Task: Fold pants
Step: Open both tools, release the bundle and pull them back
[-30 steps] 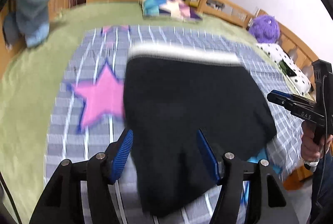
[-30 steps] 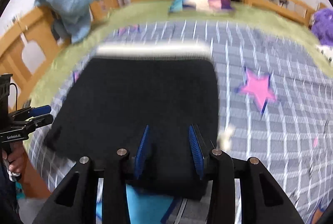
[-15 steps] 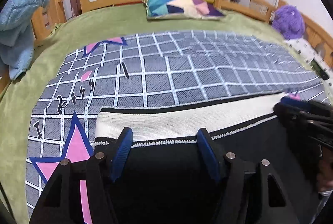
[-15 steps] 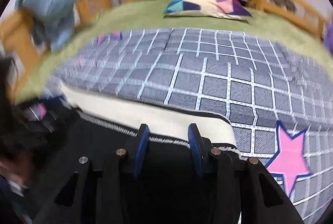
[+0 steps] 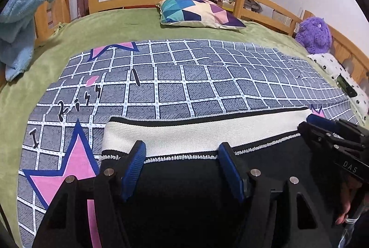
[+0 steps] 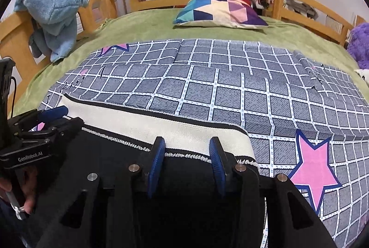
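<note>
The black pants lie flat on the checked blanket, their white waistband at the far side. My left gripper is open, low over the black cloth just short of the waistband's left part. My right gripper is open over the waistband's right part, with black cloth under it. Each gripper shows from the side in the other's view: the right one at the waistband's right end, the left one at its left end.
The grey checked blanket with pink stars covers a green bed with a wooden rail. A patterned pillow lies at the far side. A blue plush robe hangs on the left rail. A purple plush toy sits at the right.
Both grippers have dropped from above the pants to just over the cloth and moved forward to the waistband. The pants lie in the same spot.
</note>
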### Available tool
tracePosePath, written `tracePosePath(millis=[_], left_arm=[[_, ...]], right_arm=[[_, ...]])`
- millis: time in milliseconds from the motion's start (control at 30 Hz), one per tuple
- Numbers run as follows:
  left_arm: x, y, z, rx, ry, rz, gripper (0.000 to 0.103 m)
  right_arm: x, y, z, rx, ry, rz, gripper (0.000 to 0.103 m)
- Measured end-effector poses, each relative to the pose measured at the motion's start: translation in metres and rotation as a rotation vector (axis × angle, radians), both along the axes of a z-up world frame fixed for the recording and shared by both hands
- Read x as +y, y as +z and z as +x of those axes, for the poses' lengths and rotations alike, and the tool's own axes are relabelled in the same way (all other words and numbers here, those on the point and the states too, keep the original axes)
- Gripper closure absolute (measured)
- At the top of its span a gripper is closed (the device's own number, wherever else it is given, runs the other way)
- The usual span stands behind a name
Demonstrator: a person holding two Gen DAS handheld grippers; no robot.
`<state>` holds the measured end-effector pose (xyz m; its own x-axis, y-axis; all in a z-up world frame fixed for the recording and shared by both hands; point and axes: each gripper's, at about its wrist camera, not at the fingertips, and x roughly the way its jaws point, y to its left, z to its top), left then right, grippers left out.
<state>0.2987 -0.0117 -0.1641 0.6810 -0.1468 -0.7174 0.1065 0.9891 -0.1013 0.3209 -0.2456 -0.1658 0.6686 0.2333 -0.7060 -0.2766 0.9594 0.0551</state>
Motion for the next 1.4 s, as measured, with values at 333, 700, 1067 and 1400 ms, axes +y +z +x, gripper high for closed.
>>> tracePosePath(millis=[333,700,1067,1400], left_arm=[[0.003,-0.003,0.002,0.001,-0.001,-0.045,0.04],[0.013,0.011,-0.059,0.079,-0.126,0.062,0.04],[0.04,-0.005,-0.183,0.082,-0.101,-0.027,0.038],[0.053,0.059,-0.23,0.101,-0.026,-0.06,0.038]], right_arm=[[-0.019,-0.005,0.013,0.054,0.026,0.128,0.062],[-0.039,0.012,-0.025,0.068,0.006,0.096,0.067],[-0.07,-0.003,-0.14,0.136,-0.004,0.132,0.063],[-0.08,0.023,-0.212,0.19,-0.1,0.168,0.062]])
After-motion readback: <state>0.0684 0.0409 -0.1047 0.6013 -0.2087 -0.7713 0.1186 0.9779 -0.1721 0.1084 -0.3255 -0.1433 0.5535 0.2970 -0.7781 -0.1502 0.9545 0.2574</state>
